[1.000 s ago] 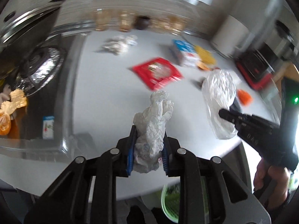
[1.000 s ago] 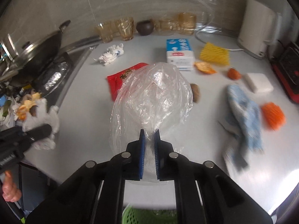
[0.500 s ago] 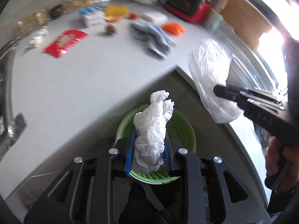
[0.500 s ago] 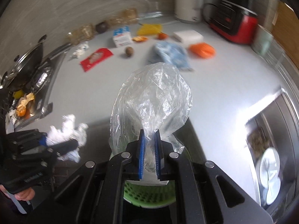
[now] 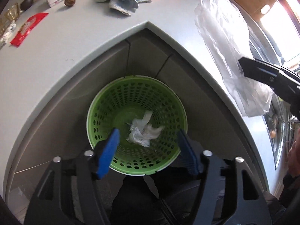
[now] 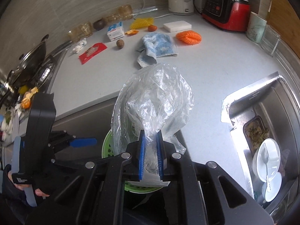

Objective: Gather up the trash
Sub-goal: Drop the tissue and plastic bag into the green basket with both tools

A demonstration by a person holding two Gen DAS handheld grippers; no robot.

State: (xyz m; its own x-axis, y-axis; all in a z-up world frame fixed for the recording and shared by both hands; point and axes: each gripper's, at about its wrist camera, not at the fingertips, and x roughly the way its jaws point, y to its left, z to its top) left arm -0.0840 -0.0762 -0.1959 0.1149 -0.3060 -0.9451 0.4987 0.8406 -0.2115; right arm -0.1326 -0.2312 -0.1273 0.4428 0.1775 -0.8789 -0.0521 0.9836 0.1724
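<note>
Now left tool (image 5: 148, 150) opening, empty; tissue (image 5: 143, 132) lies in bin (image 5: 105, 103) below bench corner. Right tool (image 6: 151, 156) clenched on bag (image 6: 153, 101): centre over bin before releasing.

Green perforated basket (image 5: 120, 101) below blue-padded left gripper (image 5: 148, 146); white crumpled tissue (image 5: 143, 133) inside. Clear plastic bag (image 6: 153, 103) in blue-padded right gripper (image 6: 151, 155). Beyond: red wrapper (image 6: 92, 52), blue-white cloth (image 6: 157, 46).
</note>
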